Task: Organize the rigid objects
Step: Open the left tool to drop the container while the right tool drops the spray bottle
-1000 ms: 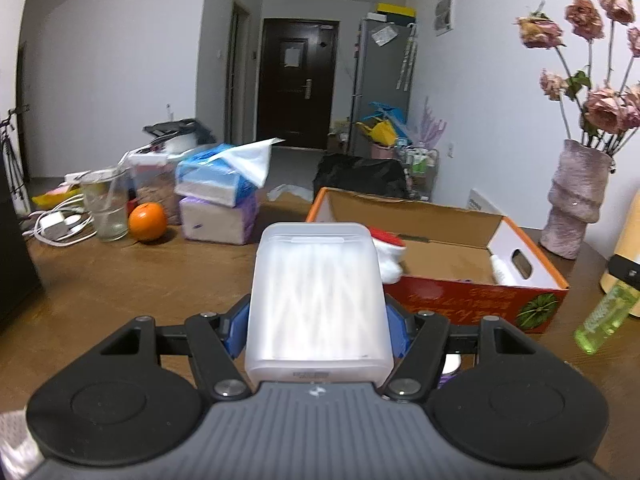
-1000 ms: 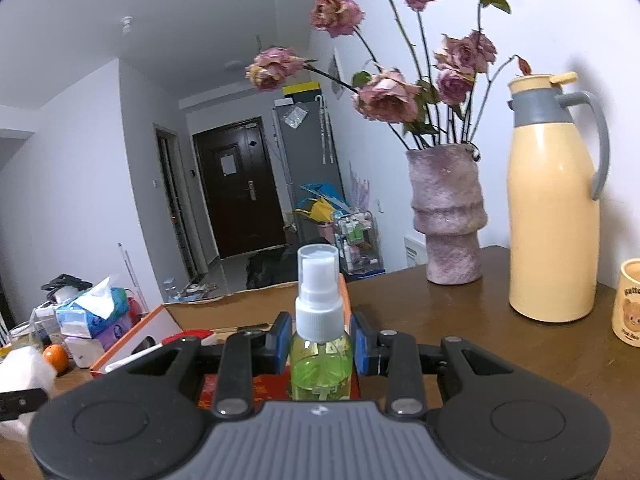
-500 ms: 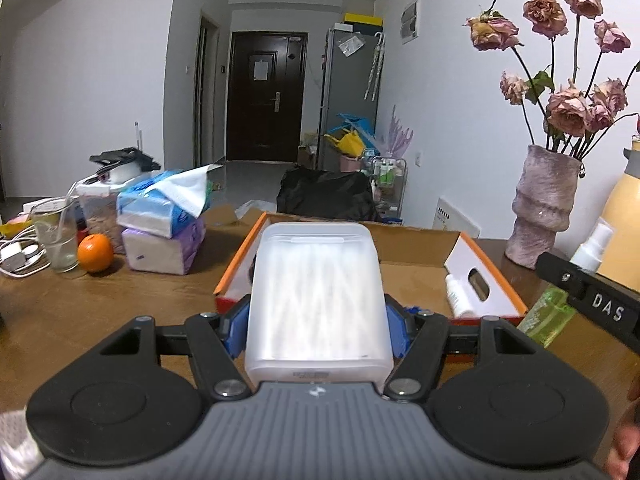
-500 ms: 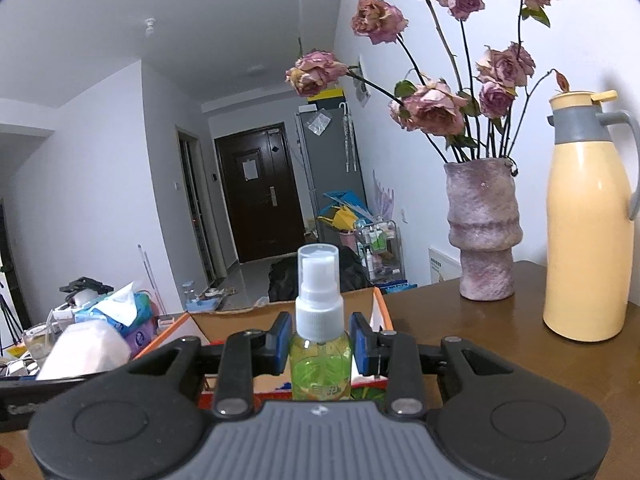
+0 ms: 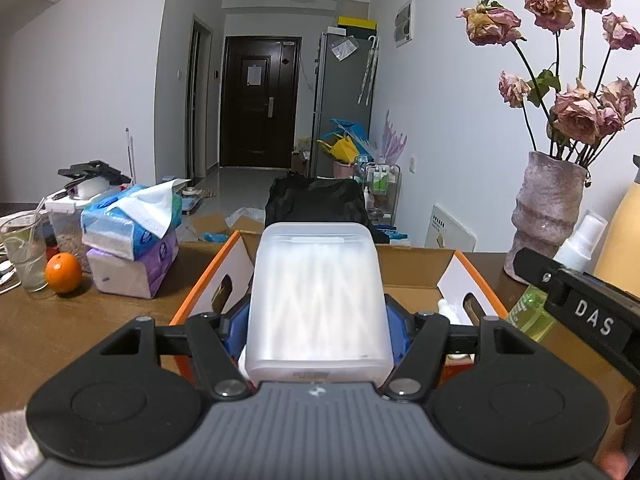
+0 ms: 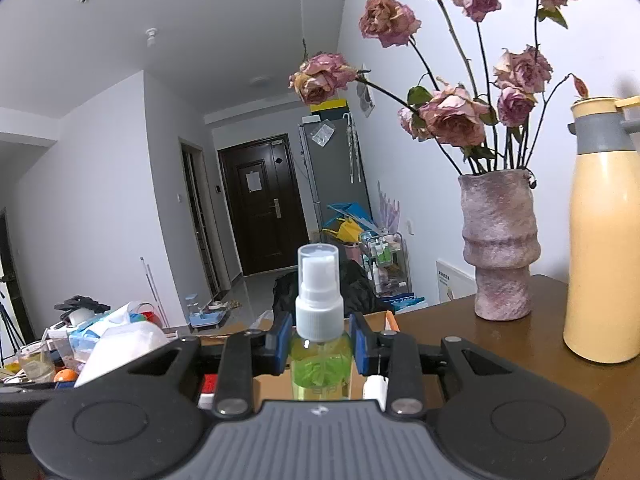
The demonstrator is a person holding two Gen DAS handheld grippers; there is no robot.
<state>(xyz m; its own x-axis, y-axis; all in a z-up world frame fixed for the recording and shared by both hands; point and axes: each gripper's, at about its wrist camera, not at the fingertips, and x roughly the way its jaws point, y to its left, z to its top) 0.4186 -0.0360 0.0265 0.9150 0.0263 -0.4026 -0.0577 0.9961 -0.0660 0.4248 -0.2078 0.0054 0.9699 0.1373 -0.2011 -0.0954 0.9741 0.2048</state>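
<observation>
My left gripper (image 5: 316, 332) is shut on a translucent white plastic box (image 5: 316, 300), held above the open orange-edged cardboard box (image 5: 416, 264). A small white bottle (image 5: 444, 307) lies inside the cardboard box at the right. In the right wrist view my right gripper (image 6: 320, 344) is shut on a green spray bottle (image 6: 320, 356) with a white pump top, just over the cardboard box's rim (image 6: 390, 318). The same spray bottle (image 5: 532, 312) and the right gripper's arm (image 5: 580, 300) show at the right of the left wrist view. The white plastic box (image 6: 124, 346) appears at the left of the right wrist view.
On the brown table (image 5: 80, 320) stand stacked tissue packs (image 5: 132, 240), an orange (image 5: 64, 267) and a glass (image 5: 24, 252) at the left. A rough vase of dried roses (image 6: 500, 248) and a yellow thermos jug (image 6: 604, 240) stand at the right.
Both grippers moved toward the cardboard box, each keeping its object. The white plastic box now hangs over the cardboard box's middle, and the spray bottle has come in beside it from the right.
</observation>
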